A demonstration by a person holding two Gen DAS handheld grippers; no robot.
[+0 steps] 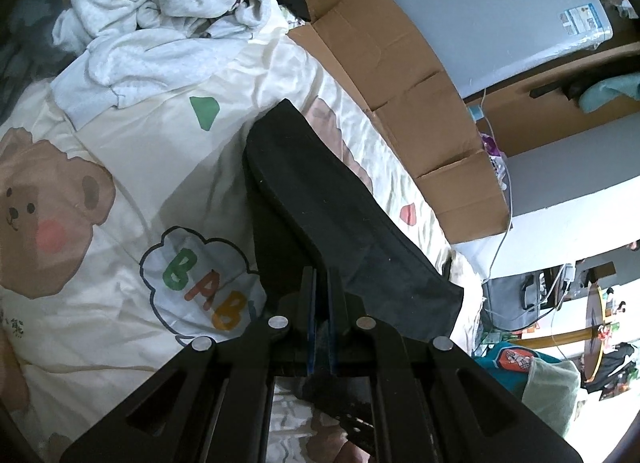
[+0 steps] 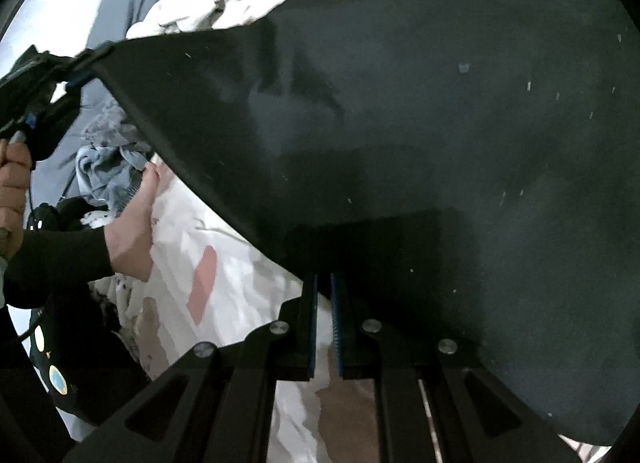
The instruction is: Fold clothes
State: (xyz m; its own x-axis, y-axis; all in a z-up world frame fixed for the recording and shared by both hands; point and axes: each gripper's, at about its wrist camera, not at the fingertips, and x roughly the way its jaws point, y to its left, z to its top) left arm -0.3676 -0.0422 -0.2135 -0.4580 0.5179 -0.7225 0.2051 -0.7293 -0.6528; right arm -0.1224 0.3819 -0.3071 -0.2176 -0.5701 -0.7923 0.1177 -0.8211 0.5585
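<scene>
here both grippers' jaws clamp black garment point(image 2: 440, 123) above bear-print bedding point(image 1: 120, 151).

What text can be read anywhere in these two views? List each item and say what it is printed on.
"BAB": coloured letters in a cloud print on the bedsheet; the rest is hidden behind the black garment.
Sticker on the grey panel: too small to read.
Right wrist view: no text.
</scene>
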